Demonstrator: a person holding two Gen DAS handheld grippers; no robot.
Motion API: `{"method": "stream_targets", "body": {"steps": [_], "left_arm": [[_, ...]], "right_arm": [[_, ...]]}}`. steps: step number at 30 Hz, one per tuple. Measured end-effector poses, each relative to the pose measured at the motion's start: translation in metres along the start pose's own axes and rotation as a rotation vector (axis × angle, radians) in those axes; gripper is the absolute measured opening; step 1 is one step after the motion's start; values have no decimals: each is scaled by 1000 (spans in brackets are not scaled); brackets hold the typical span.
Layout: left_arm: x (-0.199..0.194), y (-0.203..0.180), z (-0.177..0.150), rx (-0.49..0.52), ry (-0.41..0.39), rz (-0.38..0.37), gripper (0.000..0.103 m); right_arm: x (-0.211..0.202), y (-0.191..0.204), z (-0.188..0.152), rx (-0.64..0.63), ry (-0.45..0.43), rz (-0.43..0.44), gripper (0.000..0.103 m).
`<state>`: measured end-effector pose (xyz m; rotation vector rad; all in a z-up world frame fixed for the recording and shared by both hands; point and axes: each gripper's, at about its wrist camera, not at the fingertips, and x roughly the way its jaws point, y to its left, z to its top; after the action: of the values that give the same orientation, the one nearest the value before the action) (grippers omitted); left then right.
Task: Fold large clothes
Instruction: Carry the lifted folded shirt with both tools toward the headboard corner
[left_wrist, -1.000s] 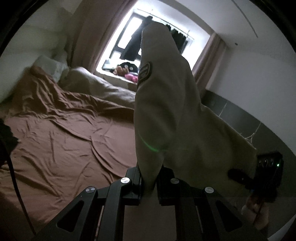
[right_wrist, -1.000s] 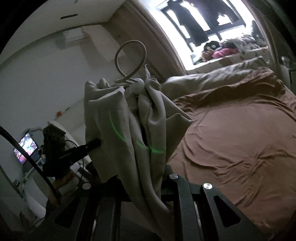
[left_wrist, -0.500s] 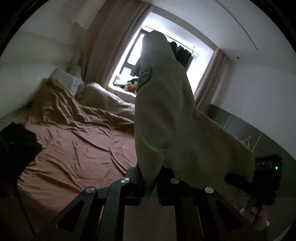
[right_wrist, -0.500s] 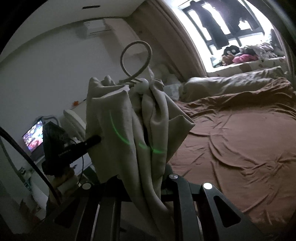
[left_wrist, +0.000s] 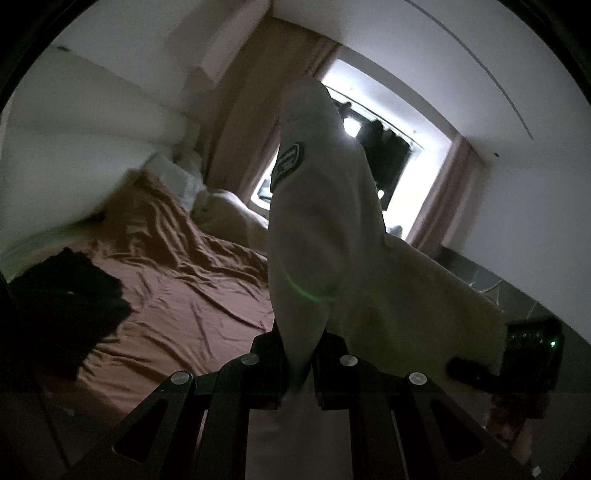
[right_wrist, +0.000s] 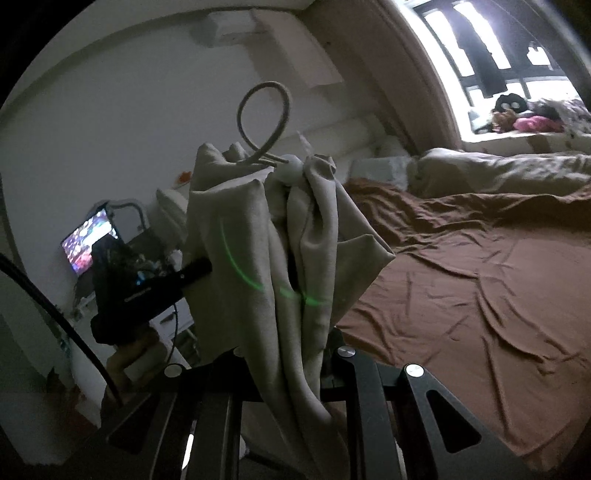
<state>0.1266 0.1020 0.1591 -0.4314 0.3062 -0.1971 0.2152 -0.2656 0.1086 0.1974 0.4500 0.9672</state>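
Evidently both grippers' fingers clamp the beige garment (left_wrist: 325, 236), whose bunched folds hide the fingertips and window (left_wrist: 399, 147).

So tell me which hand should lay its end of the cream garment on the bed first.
Probably left: the left gripper pinches a smooth end, while the right gripper holds the cream garment bunched.

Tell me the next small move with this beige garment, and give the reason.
Probably carry it over the brown sheet and lower it flat. The left gripper and right gripper are each shut on the beige garment, which hangs bunched in the air, and a black garment takes one corner of the bed.
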Motion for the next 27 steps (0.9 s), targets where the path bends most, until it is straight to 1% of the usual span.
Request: {"method": "stream_targets", "body": {"steps": [4, 7, 15, 18, 22, 27], "left_arm": [[-7, 33, 10, -19, -3, 37, 12], [-14, 59, 16, -17, -20, 77, 12], [-25, 130, 28, -65, -58, 138, 12], [-25, 150, 34, -65, -67, 157, 12], [-23, 177, 54, -53, -65, 186, 12], [-25, 206, 94, -25, -78, 213, 12]], "right_arm": [[43, 8, 8, -22, 38, 30, 11], [73, 15, 10, -35, 62, 49, 11], [153, 23, 30, -58, 129, 106, 11], [184, 25, 35, -62, 146, 123, 11], [228, 33, 43, -70, 161, 157, 11], [272, 44, 59, -83, 147, 214, 11]]}}
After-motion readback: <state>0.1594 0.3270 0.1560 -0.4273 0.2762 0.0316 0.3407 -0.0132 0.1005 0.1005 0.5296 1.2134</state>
